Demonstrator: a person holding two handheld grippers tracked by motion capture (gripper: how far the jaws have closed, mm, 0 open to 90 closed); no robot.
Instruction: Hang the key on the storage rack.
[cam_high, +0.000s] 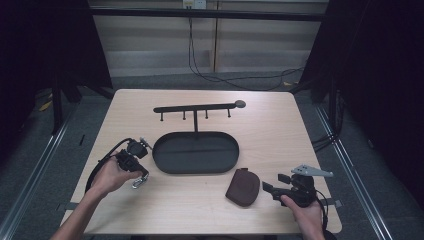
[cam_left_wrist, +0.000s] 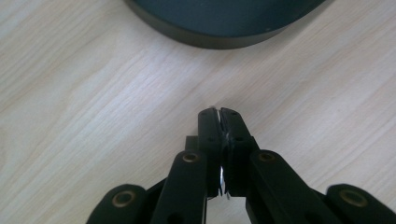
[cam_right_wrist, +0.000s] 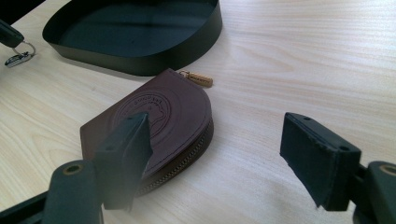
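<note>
A pale wooden table (cam_high: 280, 125) stands on a grey floor between dark curtains, with a black cable (cam_high: 220, 77) trailing over the floor behind it. At the table's middle sits an oval black tray (cam_high: 196, 153) with a low wall; from its far edge rises a stem carrying a horizontal hook rail (cam_high: 197, 107) with four short pegs and a round end.

The left gripper (cam_high: 140, 175) lies low over the table just left of the tray, and its jaws are pressed together on a small metal key ring with a clip (cam_high: 138, 183); in the left gripper view a sliver of bright metal (cam_left_wrist: 220, 176) shows between the closed pads, and the tray's wall (cam_left_wrist: 219, 39) curves close ahead. From the right gripper view the ring and its clip (cam_right_wrist: 18, 56) hang beside the tray's left end.

A brown leather zip pouch (cam_high: 243, 187) lies flat just in front of the tray's right end, its brass zip pull (cam_right_wrist: 200, 79) pointing at the tray wall. It lies between the right gripper (cam_high: 272, 186) and the tray. That gripper's jaws stand wide apart and hold nothing; in its own view the left jaw overlaps the pouch's (cam_right_wrist: 177, 112) near edge, while the right jaw is over bare wood.
</note>
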